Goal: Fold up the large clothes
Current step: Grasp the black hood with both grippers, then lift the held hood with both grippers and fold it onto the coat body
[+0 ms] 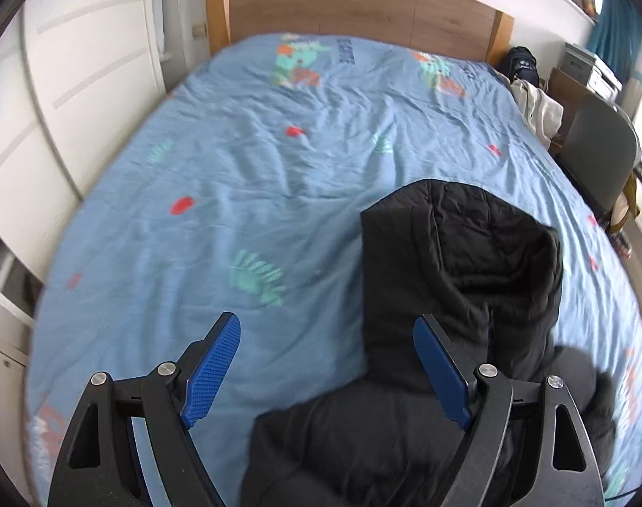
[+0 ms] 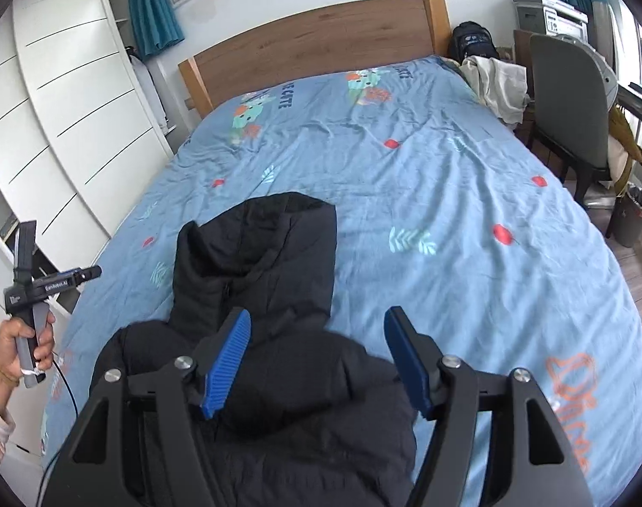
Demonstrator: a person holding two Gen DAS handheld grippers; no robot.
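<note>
Landmark throughout: the black hooded jacket (image 2: 253,295), spread on the blue printed bedcover (image 2: 426,194) at the near end of the bed, hood flat and pointing toward the wooden headboard (image 2: 321,38).

Far left of the jacket: white wardrobe doors (image 2: 67,97) running along the bed's left edge, only a narrow gap between. In the right wrist view, also left of the jacket, a hand (image 2: 18,344) beyond the bed's left edge, gripping the handle of the left gripper (image 2: 90,272).

Left wrist view: left gripper (image 1: 329,369) with jaws spread wide, nothing between the blue pads. Left pad above bare cover, just left of the jacket's edge; right pad above the dark fabric near the hood's base. Whether it touches the cloth cannot be told. Broad wrinkled cover free to the left of the hood and beyond it up to the headboard.

Right wrist view: right gripper (image 2: 316,359) with jaws moderately apart, holding nothing. Left pad above the jacket's shoulder area, right pad past the jacket's right edge over bare cover. Wide open cover right of the jacket out to the bed's right edge.

Beyond that edge, well apart from the jacket: grey chair (image 2: 570,97), pale heap of cloth (image 2: 498,84) at the far corner, waste bin (image 2: 637,215) on the wood floor.
</note>
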